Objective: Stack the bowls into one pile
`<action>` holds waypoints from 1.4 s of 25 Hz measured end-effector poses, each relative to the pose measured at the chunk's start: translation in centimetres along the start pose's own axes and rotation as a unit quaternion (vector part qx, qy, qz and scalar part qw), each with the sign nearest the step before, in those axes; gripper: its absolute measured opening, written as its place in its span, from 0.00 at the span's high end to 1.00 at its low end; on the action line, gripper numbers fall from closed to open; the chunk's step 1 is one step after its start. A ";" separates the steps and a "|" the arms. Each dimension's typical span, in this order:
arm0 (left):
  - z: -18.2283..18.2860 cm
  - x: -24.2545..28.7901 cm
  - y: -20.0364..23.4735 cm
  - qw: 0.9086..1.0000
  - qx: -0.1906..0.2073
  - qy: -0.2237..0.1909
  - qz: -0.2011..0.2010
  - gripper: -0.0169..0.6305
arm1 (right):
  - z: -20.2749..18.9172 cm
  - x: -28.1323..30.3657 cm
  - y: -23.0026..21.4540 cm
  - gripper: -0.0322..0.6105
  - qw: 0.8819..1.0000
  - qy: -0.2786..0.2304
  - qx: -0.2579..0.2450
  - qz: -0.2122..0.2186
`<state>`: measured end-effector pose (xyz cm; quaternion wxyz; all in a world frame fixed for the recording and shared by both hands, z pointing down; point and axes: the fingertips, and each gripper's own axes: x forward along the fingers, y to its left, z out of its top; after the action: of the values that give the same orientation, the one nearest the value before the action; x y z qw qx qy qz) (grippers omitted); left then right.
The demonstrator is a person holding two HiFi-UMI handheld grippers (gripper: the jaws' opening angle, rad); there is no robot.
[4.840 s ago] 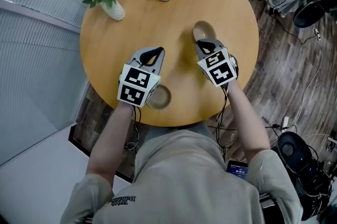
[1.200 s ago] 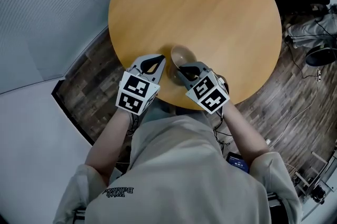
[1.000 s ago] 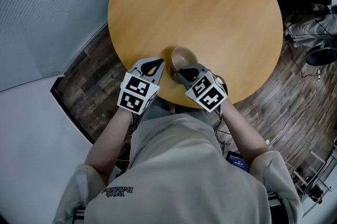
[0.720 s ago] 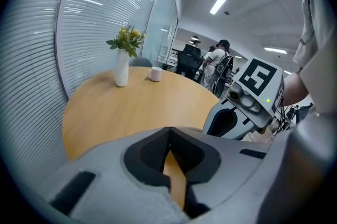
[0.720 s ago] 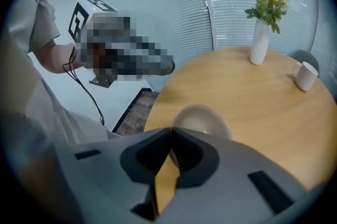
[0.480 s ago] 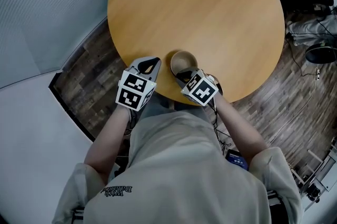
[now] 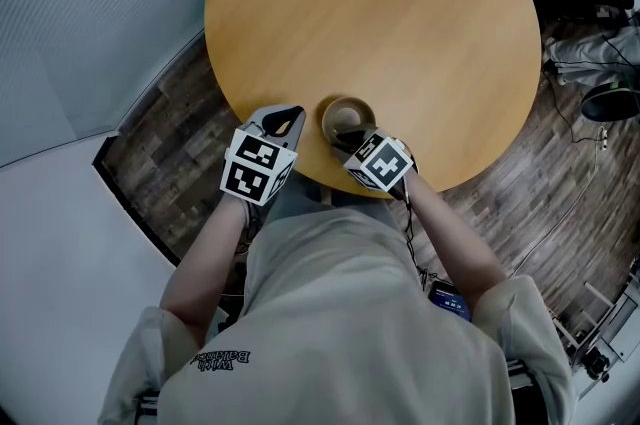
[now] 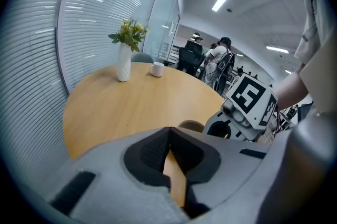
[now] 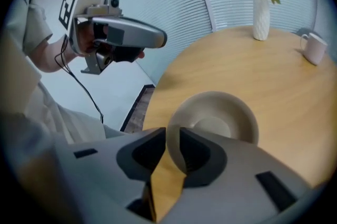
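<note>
Round wooden table (image 7: 400,43) | stacked bowls (image 7: 348,118) at its 6 o'clock edge | right gripper (image 9: 172,138) jaws just opening, astride rim, likely releasing | left gripper (image 8: 169,133) closed, empty | next: lift clear

A pale grey-green, short-sleeved T-shirt (image 7: 340,313) is worn, with small dark lettering (image 7: 225,358) printed on it. The left gripper (image 7: 284,117) and right gripper (image 7: 343,141) are shelled in light grey, each topped by a white cube (image 7: 256,169) of black square markers. Black ribbed pads (image 8: 149,153) are fitted inside, and a thin black cable (image 7: 409,233) is trailed along the right forearm
</note>
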<state>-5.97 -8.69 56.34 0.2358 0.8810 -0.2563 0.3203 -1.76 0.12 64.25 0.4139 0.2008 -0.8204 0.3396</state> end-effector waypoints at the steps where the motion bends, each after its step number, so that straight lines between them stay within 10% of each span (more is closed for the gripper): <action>1: 0.1 0.0 0.0 1.000 0.001 -0.001 0.000 0.94 | 0.2 -0.3 -0.1 0.84 1.000 -0.011 0.014 0.001; 16: 7.2 -2.2 1.8 0.997 0.025 -0.063 0.024 0.94 | 8.3 -10.6 -6.2 0.84 0.978 -0.170 0.033 -0.114; 35: 24.6 -10.8 -1.2 0.959 0.165 -0.226 0.035 0.94 | 18.6 -32.3 -2.7 0.88 0.876 -0.429 0.019 -0.218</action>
<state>-1.49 -18.76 31.83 0.0121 0.9476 -0.2771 0.1582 8.43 -13.64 31.07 0.0810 0.5084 -0.8463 0.1371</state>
